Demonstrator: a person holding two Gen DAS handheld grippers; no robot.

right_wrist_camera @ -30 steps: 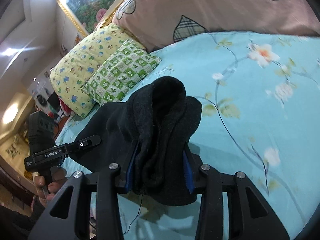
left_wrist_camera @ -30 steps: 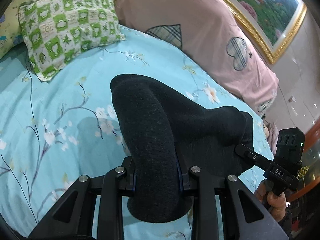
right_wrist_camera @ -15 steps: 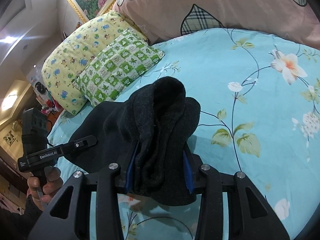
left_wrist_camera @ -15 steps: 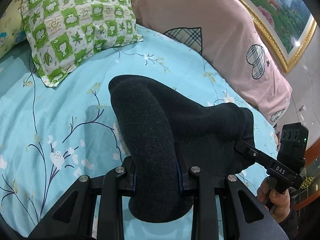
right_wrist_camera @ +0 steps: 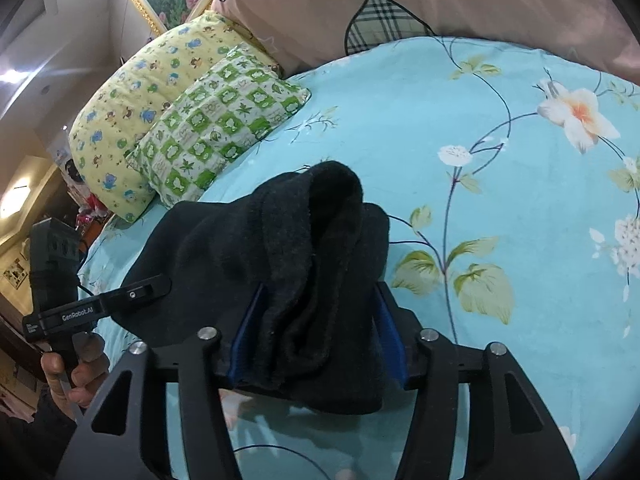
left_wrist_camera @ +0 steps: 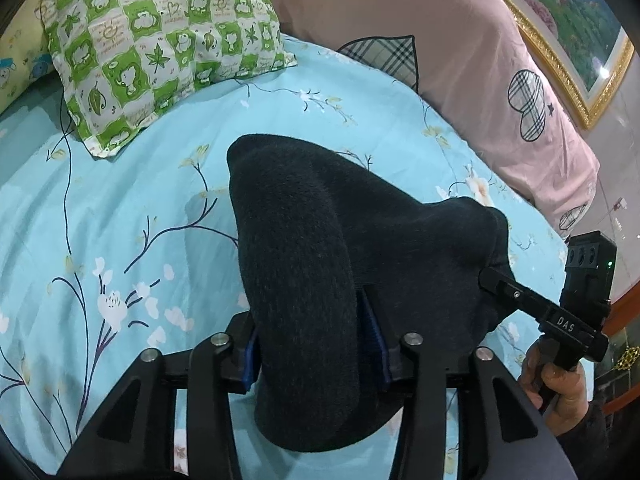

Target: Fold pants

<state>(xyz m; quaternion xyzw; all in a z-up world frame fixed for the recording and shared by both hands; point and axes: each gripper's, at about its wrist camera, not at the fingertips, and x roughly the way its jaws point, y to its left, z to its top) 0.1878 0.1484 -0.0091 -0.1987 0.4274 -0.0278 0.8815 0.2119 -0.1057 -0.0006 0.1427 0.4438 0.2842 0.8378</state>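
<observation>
The dark knit pants [left_wrist_camera: 304, 264] hang bunched between both grippers above the light blue floral bed sheet [left_wrist_camera: 120, 208]. My left gripper [left_wrist_camera: 312, 344] is shut on one thick fold of them. My right gripper [right_wrist_camera: 316, 328] is shut on the other end of the pants [right_wrist_camera: 304, 256]. The right gripper also shows at the right in the left wrist view [left_wrist_camera: 540, 308], its tip against the cloth. The left gripper shows at the left in the right wrist view [right_wrist_camera: 100, 304], clamped on the far edge. The fingertips are hidden by cloth.
A green checked pillow [left_wrist_camera: 160, 44] and a yellow pillow [right_wrist_camera: 132, 120] lie at the head of the bed. A pink quilt [left_wrist_camera: 460, 64] with plaid patches runs along the far side. A gold-framed picture [left_wrist_camera: 568, 20] hangs behind it.
Both grippers have carried the pants forward over the bed toward the pillows and lower toward the sheet. The grip on the cloth is the same.
</observation>
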